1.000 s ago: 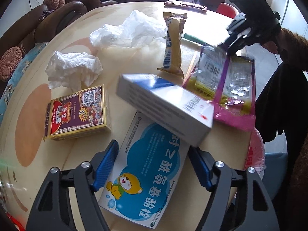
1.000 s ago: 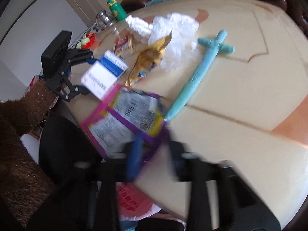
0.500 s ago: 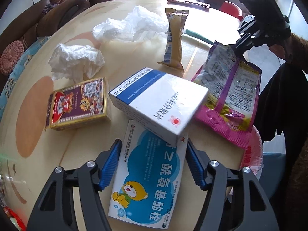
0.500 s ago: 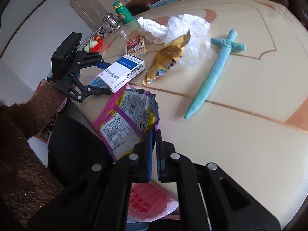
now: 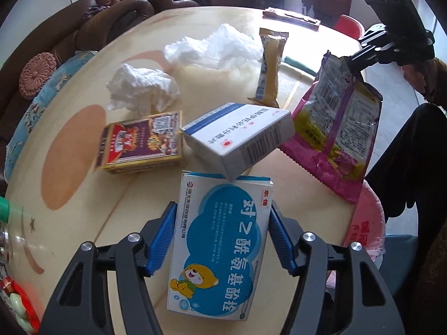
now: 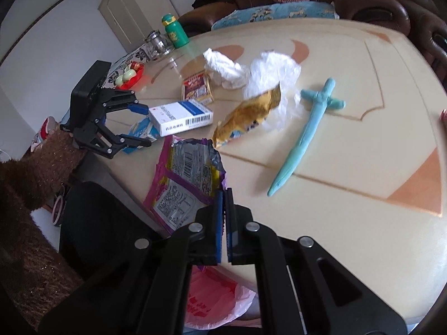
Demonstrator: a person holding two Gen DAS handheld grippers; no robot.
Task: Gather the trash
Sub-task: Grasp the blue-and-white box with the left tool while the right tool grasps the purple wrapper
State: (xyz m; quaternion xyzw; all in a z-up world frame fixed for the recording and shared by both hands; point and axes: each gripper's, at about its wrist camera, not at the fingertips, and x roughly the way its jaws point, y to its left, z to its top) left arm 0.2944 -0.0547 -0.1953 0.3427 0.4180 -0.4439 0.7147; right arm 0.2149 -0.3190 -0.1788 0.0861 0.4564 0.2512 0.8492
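Note:
My left gripper (image 5: 222,223) is open, its blue pads on either side of a blue-and-white bear box (image 5: 220,248) that lies flat on the table. A white-and-blue medicine box (image 5: 240,134) leans tilted on its far end. My right gripper (image 6: 223,195) is shut on the edge of a purple snack wrapper (image 6: 187,178), lifted over the table edge; the wrapper also shows in the left wrist view (image 5: 338,128). A pink trash bag (image 6: 215,298) hangs open below it and also shows in the left wrist view (image 5: 366,223).
On the round table (image 6: 349,195) lie a red-gold card box (image 5: 139,142), two tissue wads (image 5: 142,86), clear plastic film (image 5: 218,47), a gold snack packet (image 6: 248,114) and a blue toy sword (image 6: 304,136). A green bottle (image 6: 174,30) and glass jar (image 6: 156,44) stand at the far edge.
My left gripper has moved forward so its pads now flank the bear box. The white medicine box has tipped and turned on top. My right gripper has raised the purple wrapper off the table.

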